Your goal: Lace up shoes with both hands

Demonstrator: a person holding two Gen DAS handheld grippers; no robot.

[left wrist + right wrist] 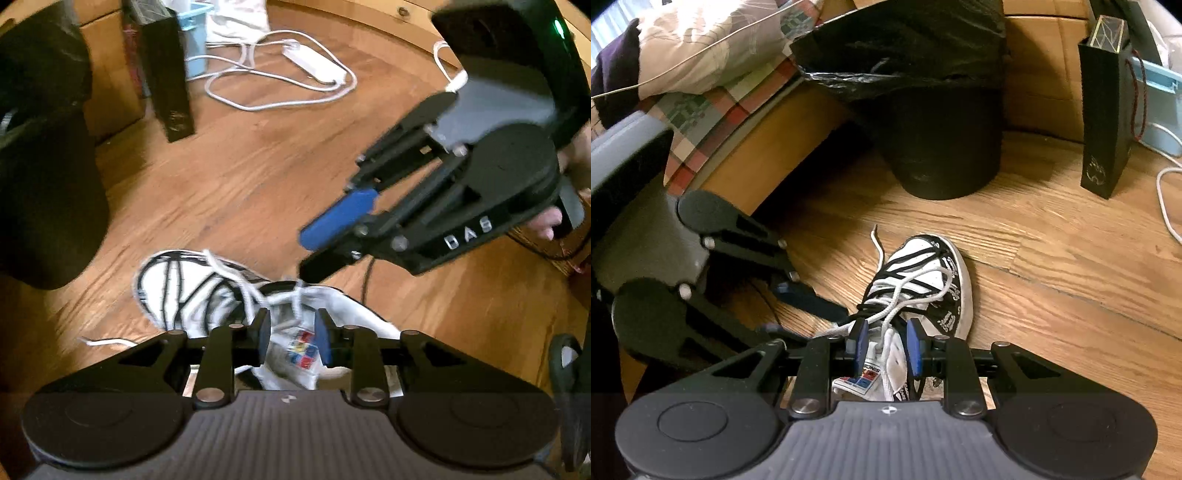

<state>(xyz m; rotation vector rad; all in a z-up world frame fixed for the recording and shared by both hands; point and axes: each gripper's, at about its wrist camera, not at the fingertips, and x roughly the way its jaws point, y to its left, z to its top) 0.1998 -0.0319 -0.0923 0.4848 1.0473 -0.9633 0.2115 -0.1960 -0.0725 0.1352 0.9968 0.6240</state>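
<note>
A white sneaker with black stripes [192, 291] [923, 273] lies on the wood floor, its white lace [247, 291] [897, 295] loosely tangled over the eyelets. One lace end [107, 341] [877, 243] trails onto the floor. My left gripper [291, 339] [827, 325] hovers over the tongue with its pads apart, and only the labelled tongue shows in the gap. My right gripper [886, 345] [303, 254] is open too, low over the shoe's mouth. A lace strand runs between its pads without touching them.
A black lined bin [942, 140] [44, 184] stands just beyond the shoe's toe. A black paper bag [1104, 122] [166, 74], a light blue basket [194, 40] and a white power strip with cable [314, 62] sit farther off. A bed edge with a checked blanket [701, 92] is left.
</note>
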